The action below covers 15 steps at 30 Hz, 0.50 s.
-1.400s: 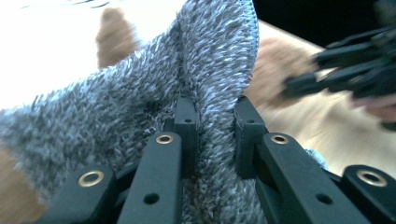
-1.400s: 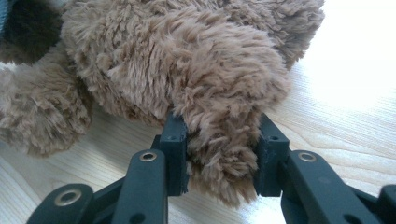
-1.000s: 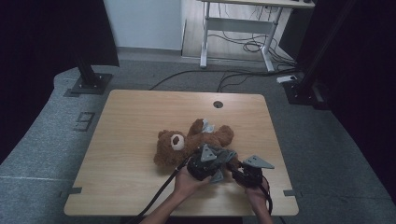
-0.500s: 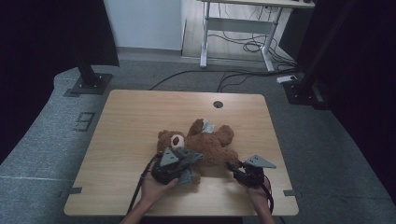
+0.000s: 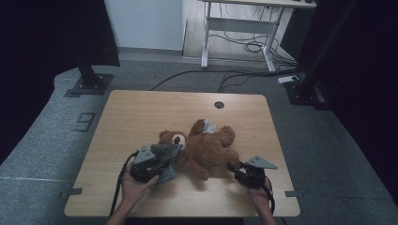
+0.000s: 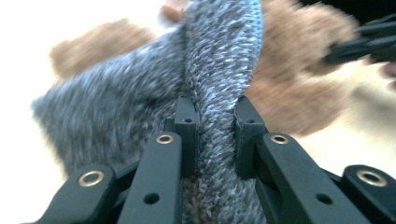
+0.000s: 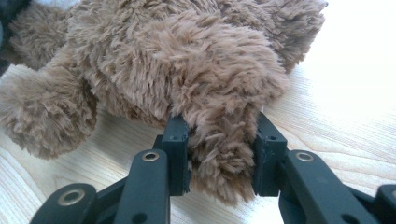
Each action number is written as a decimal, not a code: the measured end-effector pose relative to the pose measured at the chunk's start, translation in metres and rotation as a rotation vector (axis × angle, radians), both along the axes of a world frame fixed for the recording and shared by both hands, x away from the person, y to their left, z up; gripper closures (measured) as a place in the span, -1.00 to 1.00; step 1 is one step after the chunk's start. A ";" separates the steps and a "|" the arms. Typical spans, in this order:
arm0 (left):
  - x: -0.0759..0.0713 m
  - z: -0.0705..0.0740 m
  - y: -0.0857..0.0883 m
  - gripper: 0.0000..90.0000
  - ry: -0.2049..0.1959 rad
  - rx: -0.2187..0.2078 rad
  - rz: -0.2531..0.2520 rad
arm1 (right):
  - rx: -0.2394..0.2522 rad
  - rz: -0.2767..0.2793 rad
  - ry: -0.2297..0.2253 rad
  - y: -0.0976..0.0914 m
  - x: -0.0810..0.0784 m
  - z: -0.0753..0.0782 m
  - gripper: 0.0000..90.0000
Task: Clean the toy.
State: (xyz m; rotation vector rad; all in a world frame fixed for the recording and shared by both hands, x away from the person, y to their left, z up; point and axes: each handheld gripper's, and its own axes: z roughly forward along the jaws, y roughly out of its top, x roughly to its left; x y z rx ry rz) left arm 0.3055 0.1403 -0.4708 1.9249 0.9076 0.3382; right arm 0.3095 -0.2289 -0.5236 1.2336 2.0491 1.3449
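A brown teddy bear lies on its back in the middle of the wooden table. My left gripper is by the bear's head, shut on a fold of grey knitted cloth; in the left gripper view the cloth runs up between the pads and covers part of the bear. My right gripper sits at the bear's lower right, shut on a furry limb. In the right gripper view that limb is squeezed between the jaws, with the bear's body behind it.
A small pale tag shows on the bear's upper side. The table has a round cable hole near its far edge. Black stands flank the table on the floor, and a desk frame with cables stands behind.
My left gripper has swung left from beside the right gripper to the bear's head side, bringing the grey cloth with it. The right gripper has kept its hold and place.
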 end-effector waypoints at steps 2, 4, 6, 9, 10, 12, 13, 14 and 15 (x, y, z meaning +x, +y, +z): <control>0.002 0.007 -0.021 0.68 -0.013 -0.004 -0.041 | -0.001 -0.001 0.000 0.000 0.000 0.000 0.45; 0.004 0.015 -0.052 0.68 -0.030 0.005 -0.090 | -0.002 -0.001 0.000 0.000 0.000 0.000 0.45; 0.006 0.020 -0.081 0.68 -0.031 0.010 -0.138 | -0.001 0.000 -0.001 0.000 0.000 0.000 0.45; 0.008 0.020 -0.125 0.68 -0.043 0.069 -0.186 | 0.002 0.002 0.000 -0.001 0.000 0.000 0.45; 0.011 0.016 -0.138 0.68 -0.032 0.080 -0.198 | 0.002 0.002 0.000 -0.001 0.000 0.000 0.45; 0.014 0.008 -0.150 0.68 -0.015 0.098 -0.202 | 0.000 -0.001 -0.001 -0.002 -0.001 0.000 0.45; 0.015 0.004 -0.153 0.68 -0.011 0.108 -0.200 | 0.000 -0.004 -0.001 -0.002 -0.001 0.001 0.45; 0.016 -0.003 -0.155 0.68 0.004 0.114 -0.198 | -0.001 -0.004 -0.003 -0.003 -0.001 0.001 0.45; 0.016 -0.008 -0.154 0.68 0.011 0.111 -0.195 | -0.001 -0.005 -0.003 -0.004 -0.002 0.001 0.45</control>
